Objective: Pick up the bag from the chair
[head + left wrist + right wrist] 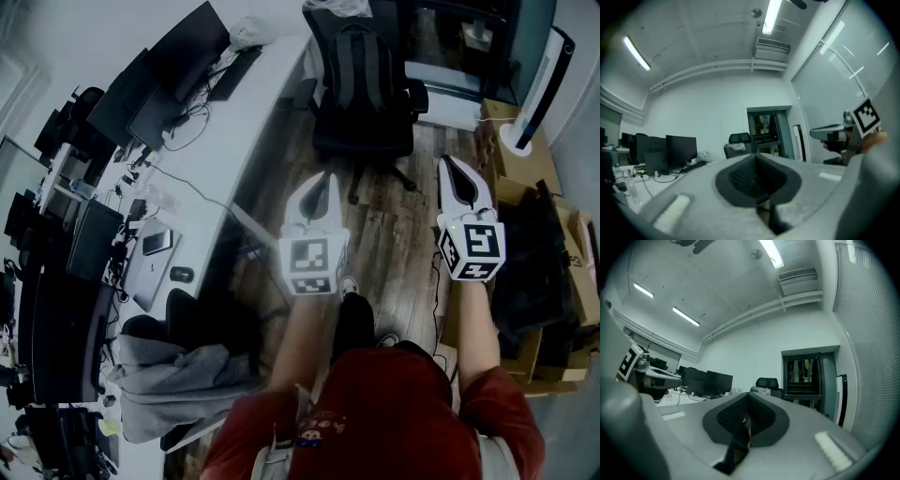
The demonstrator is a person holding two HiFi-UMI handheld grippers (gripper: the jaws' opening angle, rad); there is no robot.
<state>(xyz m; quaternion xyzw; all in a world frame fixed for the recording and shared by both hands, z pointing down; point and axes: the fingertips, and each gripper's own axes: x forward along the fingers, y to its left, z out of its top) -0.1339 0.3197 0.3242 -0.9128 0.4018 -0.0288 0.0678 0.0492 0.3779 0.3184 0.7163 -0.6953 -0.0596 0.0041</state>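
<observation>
So the bag [361,67] is sitting on the chair [367,131], out ahead of both grippers and well apart from them. It's past the tips of the left hand-held gripper [324,182], a touch off to that one's right, and ahead and to the left of the right hand-held gripper [451,169]. Nothing is touching it.

The bag itself is a dark backpack, basically black. It stands upright on the seat and leans against the chair's backrest, and you can see lengthwise ridges or straps running down the side that faces the grippers. It fills most of the backrest. The chair is a black office chair on a wood-look floor [394,234].

Both grippers are closed with nothing in them. In the left gripper view the dark pads meet in a single seam, and it's the same in the right gripper view.

The head view is the only one that really shows the bag. In the two gripper views you just get the top of the chair poking up over the closed jaws, with a dark doorway [802,376] behind it, and I can't make out the bag there. The gripper views do show the ceiling lights, plus each one catches the other gripper off at its edge. The white surface [246,112] with monitors [169,80] is off to the left of the left gripper.
</observation>
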